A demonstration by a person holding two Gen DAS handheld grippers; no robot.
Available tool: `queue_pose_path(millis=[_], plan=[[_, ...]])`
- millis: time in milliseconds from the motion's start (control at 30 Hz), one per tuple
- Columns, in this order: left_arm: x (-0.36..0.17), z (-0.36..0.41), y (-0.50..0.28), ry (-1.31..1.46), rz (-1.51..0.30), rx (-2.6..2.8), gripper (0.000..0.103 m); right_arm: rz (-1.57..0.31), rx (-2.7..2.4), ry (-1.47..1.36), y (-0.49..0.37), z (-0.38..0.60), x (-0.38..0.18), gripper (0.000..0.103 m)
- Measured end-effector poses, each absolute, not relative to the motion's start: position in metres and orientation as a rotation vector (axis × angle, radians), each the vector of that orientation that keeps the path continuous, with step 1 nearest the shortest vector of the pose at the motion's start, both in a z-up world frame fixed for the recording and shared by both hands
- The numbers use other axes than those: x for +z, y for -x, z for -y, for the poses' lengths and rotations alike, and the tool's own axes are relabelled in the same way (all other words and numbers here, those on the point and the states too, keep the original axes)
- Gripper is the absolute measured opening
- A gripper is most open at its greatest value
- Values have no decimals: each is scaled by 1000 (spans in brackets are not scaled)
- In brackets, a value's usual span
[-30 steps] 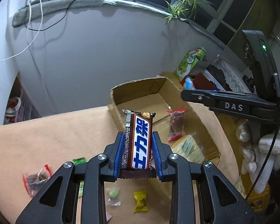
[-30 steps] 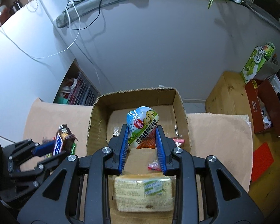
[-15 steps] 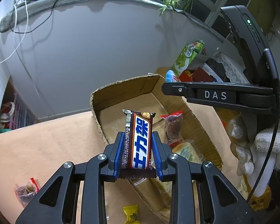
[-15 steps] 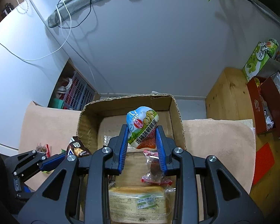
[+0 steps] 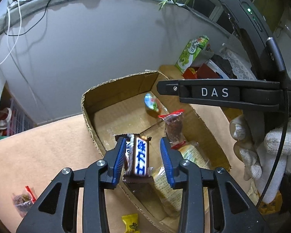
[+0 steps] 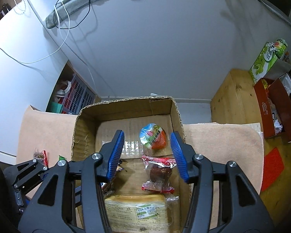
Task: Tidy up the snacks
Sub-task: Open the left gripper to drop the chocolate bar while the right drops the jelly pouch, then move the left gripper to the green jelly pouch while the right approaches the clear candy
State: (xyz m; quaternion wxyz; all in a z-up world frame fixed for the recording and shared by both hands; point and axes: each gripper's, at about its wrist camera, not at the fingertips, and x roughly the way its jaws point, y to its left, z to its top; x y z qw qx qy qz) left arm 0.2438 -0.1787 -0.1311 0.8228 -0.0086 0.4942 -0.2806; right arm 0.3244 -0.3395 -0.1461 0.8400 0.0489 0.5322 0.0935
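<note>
An open cardboard box (image 5: pixel 89 116) (image 6: pixel 83 124) stands on a tan mat. My left gripper (image 5: pixel 142 161) is open over the box's near wall; a brown chocolate bar (image 5: pixel 138 158) leans against its left pad, loose between the jaws. My right gripper (image 6: pixel 147 153) is open above the box. A round jelly cup (image 6: pixel 153 138) (image 5: pixel 152 103) lies or falls in the box below it. A red-sealed dark snack (image 6: pixel 160 172) (image 5: pixel 173 124) and a bread pack (image 6: pixel 137 211) (image 5: pixel 184 155) lie in the box.
On the mat left of the box lie a red-sealed snack (image 5: pixel 22 202) (image 6: pixel 40 155) and a yellow candy (image 5: pixel 131 224). A wooden stand (image 6: pixel 234 97), a green carton (image 6: pixel 267 60) and a red box (image 6: pixel 277 112) stand at the right. A grey wall is behind.
Both grippers have opened. The jelly cup has left my right gripper and is down in the box. The chocolate bar has tilted loose in my left gripper, which moved over the box.
</note>
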Motion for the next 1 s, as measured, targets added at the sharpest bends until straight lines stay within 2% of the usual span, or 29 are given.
queue_pose_path(millis=[533, 1000], plan=[[-115, 139, -236, 57, -1008, -556, 35, -1080, 223, -102, -297, 331, -120, 52], [-96, 35, -192, 120, -951, -429, 35, -1036, 402, -104, -221, 277, -94, 52]])
